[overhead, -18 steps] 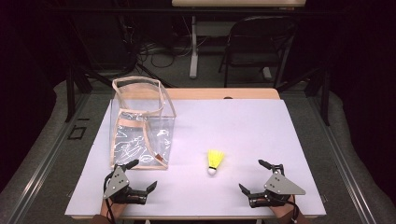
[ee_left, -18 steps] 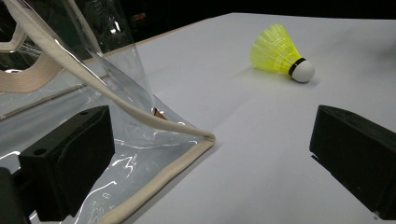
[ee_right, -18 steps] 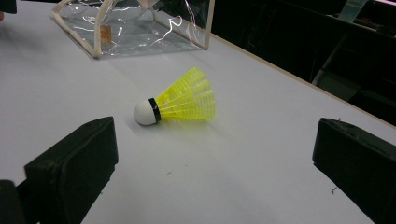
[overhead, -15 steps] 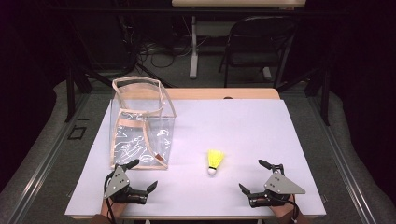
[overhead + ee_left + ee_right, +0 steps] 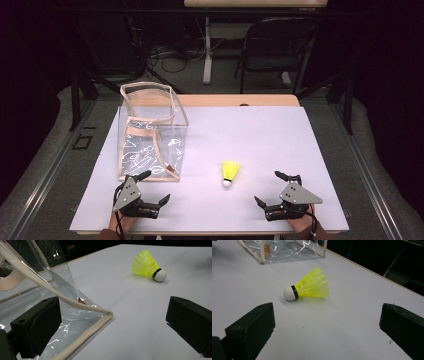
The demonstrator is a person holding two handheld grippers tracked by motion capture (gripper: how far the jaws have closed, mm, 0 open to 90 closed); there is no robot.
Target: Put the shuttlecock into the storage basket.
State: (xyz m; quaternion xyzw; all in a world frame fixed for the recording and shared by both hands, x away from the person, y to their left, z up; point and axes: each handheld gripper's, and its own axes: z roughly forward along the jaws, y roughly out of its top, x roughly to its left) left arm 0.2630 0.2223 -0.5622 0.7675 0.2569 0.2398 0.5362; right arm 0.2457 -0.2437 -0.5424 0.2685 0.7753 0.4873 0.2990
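1. A yellow shuttlecock lies on its side on the white counter, toward the near edge, with its white cork tip pointing at the person's side and its skirt pointing away.
2. To its left stands a clear plastic bag with cream trim, upright and open at the top; it is near the shuttlecock but apart from it.
3. The left gripper rests low at the near left of the counter, just in front of the bag's near bottom corner. Its fingers stand wide apart with nothing between them; in the left gripper view one finger sits in front of the bag's trimmed edge, and I cannot tell whether it touches the plastic.
4. The right gripper rests at the near right, off to the right of the shuttlecock and apart from it. Its fingers are spread wide as well and hold nothing; in the right gripper view the shuttlecock lies ahead of them on bare counter, cork end toward the left finger.
5. A hand shows at the bottom edge behind each gripper.
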